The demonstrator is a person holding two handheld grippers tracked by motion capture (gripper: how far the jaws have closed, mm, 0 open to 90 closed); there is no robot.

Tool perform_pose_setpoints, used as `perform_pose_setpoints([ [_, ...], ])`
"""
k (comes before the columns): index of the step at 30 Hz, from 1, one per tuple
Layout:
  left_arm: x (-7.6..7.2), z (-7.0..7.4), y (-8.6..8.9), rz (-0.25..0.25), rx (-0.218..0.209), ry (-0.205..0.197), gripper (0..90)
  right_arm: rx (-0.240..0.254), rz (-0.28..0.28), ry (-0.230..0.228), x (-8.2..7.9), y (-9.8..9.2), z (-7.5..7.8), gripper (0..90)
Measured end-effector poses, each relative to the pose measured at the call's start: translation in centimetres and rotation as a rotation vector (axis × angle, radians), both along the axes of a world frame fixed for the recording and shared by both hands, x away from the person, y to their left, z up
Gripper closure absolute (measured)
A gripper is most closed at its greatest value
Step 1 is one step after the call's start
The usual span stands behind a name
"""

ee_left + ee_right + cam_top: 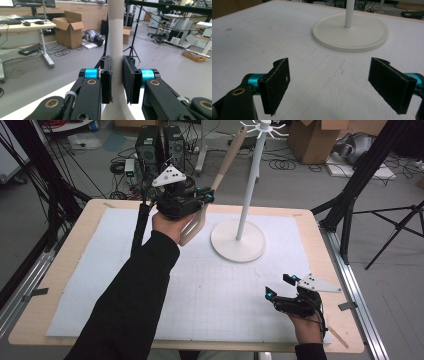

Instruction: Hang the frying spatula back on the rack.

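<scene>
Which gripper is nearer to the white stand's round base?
Left. The left gripper, shut on a beige utensil, is raised just beside the round base. The right gripper, jaws open, rests nearer the table's near edge, apart from the base.

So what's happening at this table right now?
A person's left gripper is shut on a long beige spoon-like utensil, held up at a slant above the white mat near the white hook stand. The right gripper rests open near the mat's front right corner, holding nothing.
</scene>
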State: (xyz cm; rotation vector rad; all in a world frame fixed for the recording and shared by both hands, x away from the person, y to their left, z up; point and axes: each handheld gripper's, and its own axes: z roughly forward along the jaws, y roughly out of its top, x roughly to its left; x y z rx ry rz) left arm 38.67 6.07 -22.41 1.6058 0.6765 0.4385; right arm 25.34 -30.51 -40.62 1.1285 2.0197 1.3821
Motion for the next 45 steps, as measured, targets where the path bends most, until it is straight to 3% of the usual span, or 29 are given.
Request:
perform_pose_setpoints([
  [11,0.0,-0.7,-1.6,-0.028,0.041,0.009,77.6,-0.003,0.0,-0.006,0.0,-0.1,0.0,16.3],
  [23,0.1,-1.5,-2.8,-0.047,0.046,0.032,76.3,-0.001,0.0,-0.007,-0.1,-0.1,0.0,16.3],
  [26,-0.1,-1.9,-2.7,-0.053,0.022,0.032,65.6,0.003,-0.002,-0.002,-0.2,-0.1,0.0,16.3],
  [29,-0.4,-2.7,-2.6,-0.044,0.046,0.025,52.5,0.002,-0.002,-0.003,-0.2,-0.1,0.0,16.3],
  [30,-0.4,-3.0,-2.4,-0.043,0.04,0.029,44.4,-0.004,0.0,-0.006,-0.2,0.0,0.0,16.3],
  [36,-1.3,-4.5,-1.2,-0.084,0.015,0.022,34.7,-0.001,0.0,-0.002,-0.2,0.0,0.0,16.3],
  [45,-3.8,-7.6,2.9,-0.148,-0.049,0.024,21.5,-0.006,-0.003,-0.003,-0.2,0.2,0.0,16.3],
])
